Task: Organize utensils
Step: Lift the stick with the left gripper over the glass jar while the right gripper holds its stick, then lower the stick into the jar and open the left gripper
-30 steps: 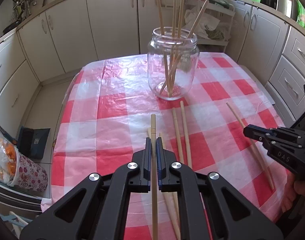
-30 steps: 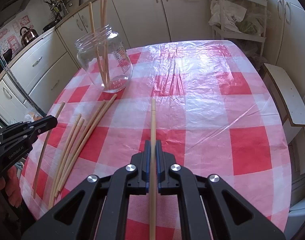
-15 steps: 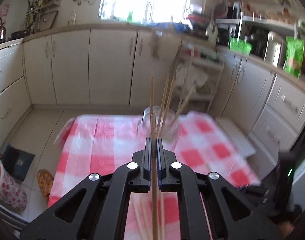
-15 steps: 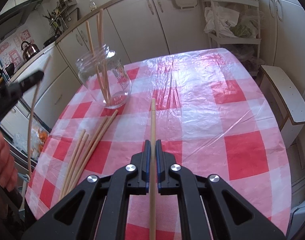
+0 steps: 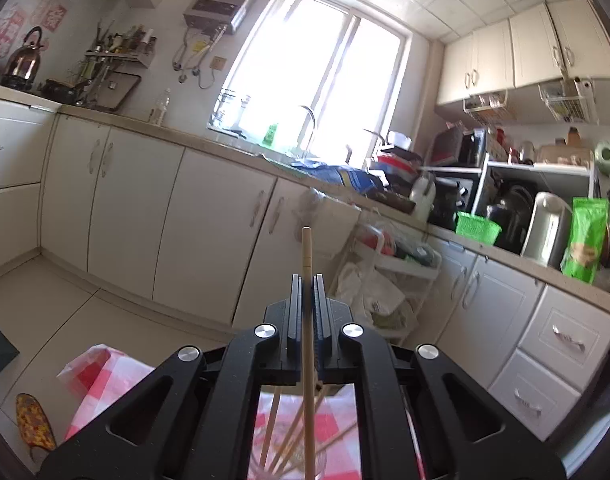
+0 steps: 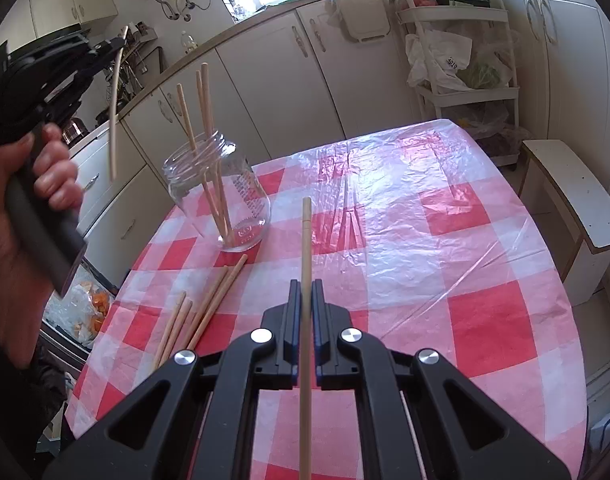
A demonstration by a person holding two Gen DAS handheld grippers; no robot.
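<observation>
My left gripper is shut on a wooden chopstick and tilted up toward the kitchen wall. The jar's chopsticks show below it. In the right wrist view the left gripper hangs high above and left of the glass jar, its chopstick pointing down. The jar holds several chopsticks. My right gripper is shut on another chopstick above the checked tablecloth.
Several loose chopsticks lie on the cloth in front of the jar. Kitchen cabinets ring the table. A white wire rack and a white stool stand at the right.
My left gripper has risen from the table with its chopstick and tilted upward, now high beside the jar. My right gripper has lifted slightly with its chopstick.
</observation>
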